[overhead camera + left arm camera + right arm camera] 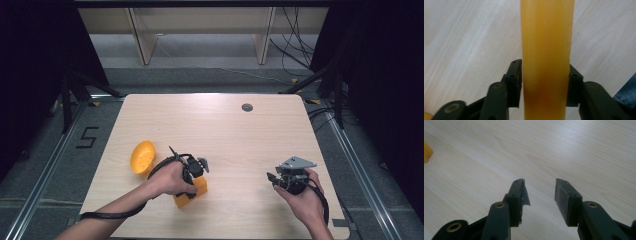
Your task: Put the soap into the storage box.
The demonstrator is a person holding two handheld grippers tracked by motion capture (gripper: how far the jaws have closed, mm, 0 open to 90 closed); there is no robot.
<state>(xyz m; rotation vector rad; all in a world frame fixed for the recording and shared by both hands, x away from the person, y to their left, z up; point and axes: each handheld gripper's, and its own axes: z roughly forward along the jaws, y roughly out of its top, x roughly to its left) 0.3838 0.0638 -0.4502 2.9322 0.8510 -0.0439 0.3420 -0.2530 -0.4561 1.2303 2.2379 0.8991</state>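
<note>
Left gripper view: the left gripper (544,82) clamps an orange plastic block (546,50), its ends cut off. High view adds a yellow round bowl (142,156) nearby. The right gripper (540,195) gapes empty.

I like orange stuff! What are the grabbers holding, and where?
The left gripper clamps the orange block across two opposite sides. The right gripper holds nothing.
</note>
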